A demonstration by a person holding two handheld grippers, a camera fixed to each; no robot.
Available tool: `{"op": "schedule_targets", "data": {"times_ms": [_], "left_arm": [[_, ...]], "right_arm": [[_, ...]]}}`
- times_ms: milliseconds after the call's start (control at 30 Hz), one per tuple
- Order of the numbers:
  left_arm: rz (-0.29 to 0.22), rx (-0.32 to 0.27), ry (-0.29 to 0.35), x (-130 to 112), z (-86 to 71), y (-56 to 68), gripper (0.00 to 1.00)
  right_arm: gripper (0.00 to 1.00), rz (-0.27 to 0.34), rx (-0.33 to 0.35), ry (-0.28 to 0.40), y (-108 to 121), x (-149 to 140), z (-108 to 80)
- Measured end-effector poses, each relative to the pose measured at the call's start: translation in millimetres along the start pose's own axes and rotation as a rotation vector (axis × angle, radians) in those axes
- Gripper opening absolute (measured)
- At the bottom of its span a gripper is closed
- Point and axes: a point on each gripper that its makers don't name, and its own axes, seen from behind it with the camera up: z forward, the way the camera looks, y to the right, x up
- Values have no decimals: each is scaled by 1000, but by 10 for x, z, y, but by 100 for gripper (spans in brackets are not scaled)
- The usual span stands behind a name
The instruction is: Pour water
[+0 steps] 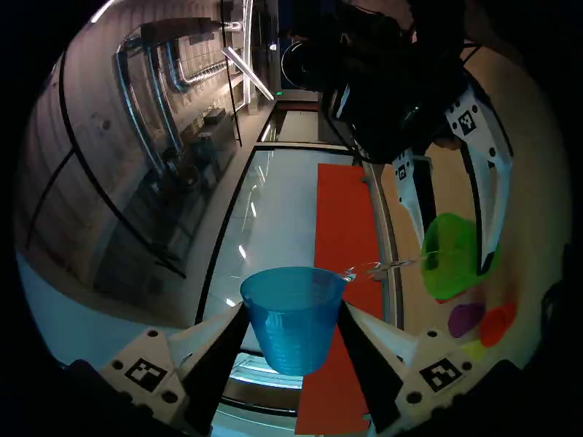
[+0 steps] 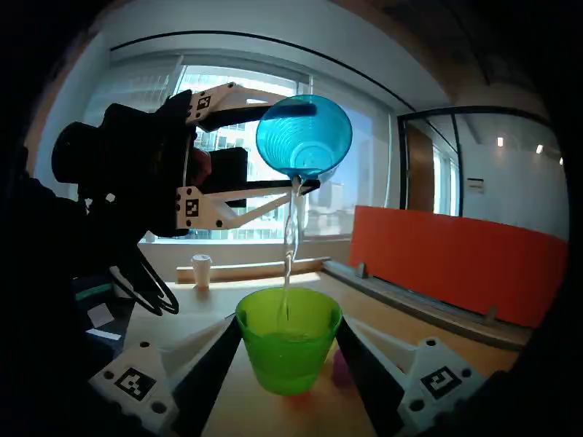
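Left gripper [image 1: 293, 312] fingers clamp both sides of the tilted blue cup [image 1: 291, 342]. A thin water stream [image 2: 290, 240] falls into the upright green cup [image 2: 288, 357], part full, gripped between right gripper [image 2: 289, 326] fingers above the counter [image 2: 393, 313].

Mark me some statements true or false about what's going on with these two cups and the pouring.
1. The blue cup is tipped, and water streams from it into the green cup. True.
2. The green cup stands alone on the table. False: the right gripper holds it between its fingers.
3. The green cup has some water in it. True.
4. The left gripper holds nothing. False: its fingers clamp the blue cup.
5. A white paper cup stands on the table farther back. True.
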Motion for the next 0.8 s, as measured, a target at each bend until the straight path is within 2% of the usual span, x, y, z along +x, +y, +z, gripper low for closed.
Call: {"op": "schedule_targets", "data": {"times_ms": [300, 800], "left_arm": [[47, 11, 4, 42, -32, -46, 83], [164, 30, 22, 173, -57, -39, 83]], "right_arm": [[90, -2, -1, 2, -14, 11, 1], [90, -6, -2, 4, -20, 18, 9]]}}
